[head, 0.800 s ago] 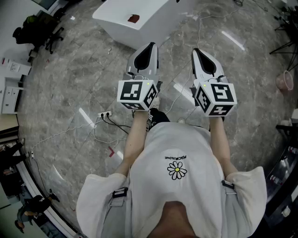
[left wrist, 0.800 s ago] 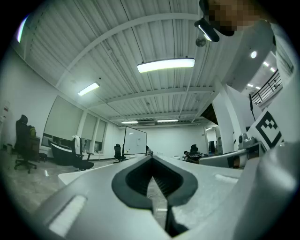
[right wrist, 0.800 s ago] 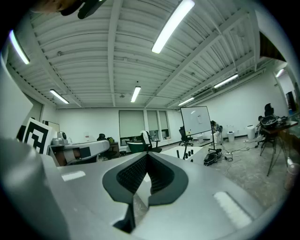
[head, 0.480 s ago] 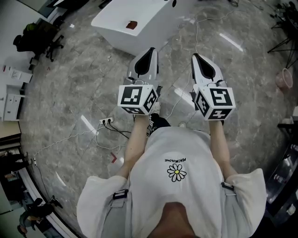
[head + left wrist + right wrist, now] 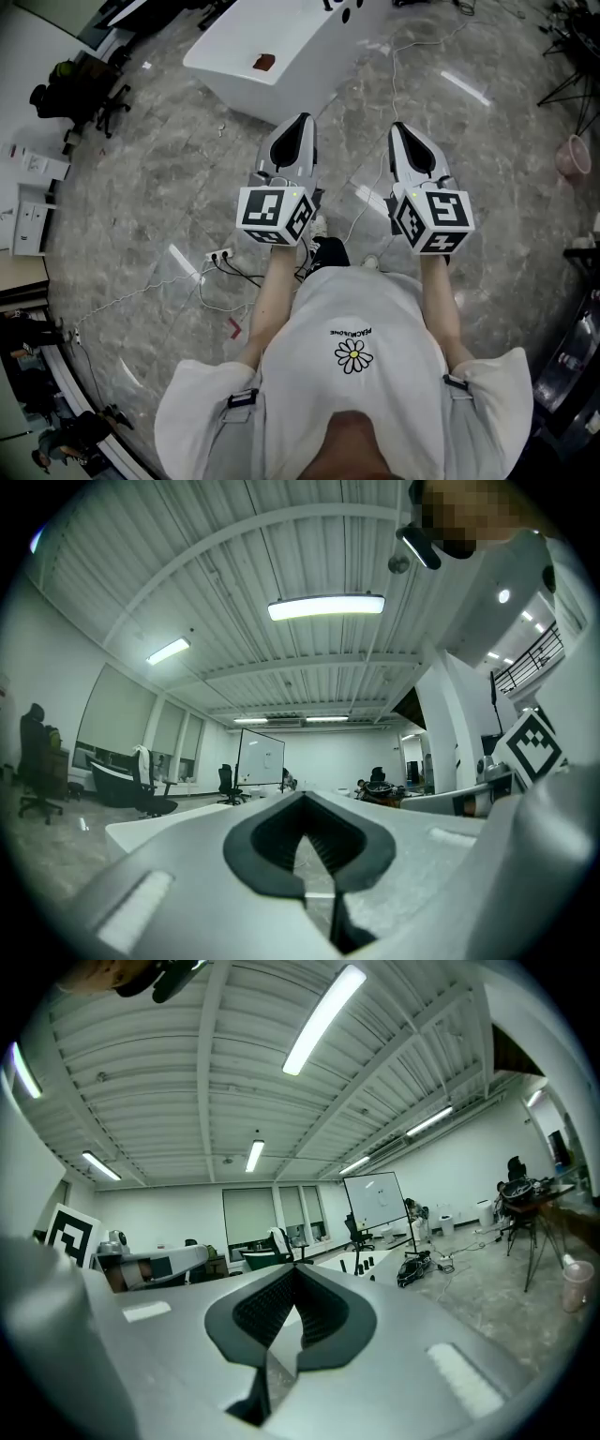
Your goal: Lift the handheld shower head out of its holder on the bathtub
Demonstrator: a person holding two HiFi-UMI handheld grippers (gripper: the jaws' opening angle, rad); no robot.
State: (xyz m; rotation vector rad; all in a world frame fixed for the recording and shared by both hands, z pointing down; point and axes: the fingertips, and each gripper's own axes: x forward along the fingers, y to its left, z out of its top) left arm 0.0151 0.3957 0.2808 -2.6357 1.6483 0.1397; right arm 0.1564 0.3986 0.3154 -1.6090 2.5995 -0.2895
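A white bathtub (image 5: 298, 39) stands on the marble floor ahead of me, at the top of the head view. A small red-brown thing (image 5: 263, 62) lies on its near rim, and small dark fixtures (image 5: 343, 11) stand at its far edge. I cannot make out the shower head or its holder. My left gripper (image 5: 301, 122) and right gripper (image 5: 398, 129) are held side by side at chest height, well short of the tub. Both point forward. In the left gripper view the left gripper (image 5: 305, 803) is shut with nothing in it. The right gripper (image 5: 292, 1277) looks the same in its own view.
Cables and a power strip (image 5: 217, 255) lie on the floor at my left foot. Black office chairs (image 5: 80, 80) and a white cabinet (image 5: 26, 216) line the left side. A pink bucket (image 5: 572, 159) and a tripod (image 5: 574, 64) stand at the right.
The view has drifted a little: the bathtub sits slightly higher and the floor cables lower in the frame. Both grippers stay side by side and shut.
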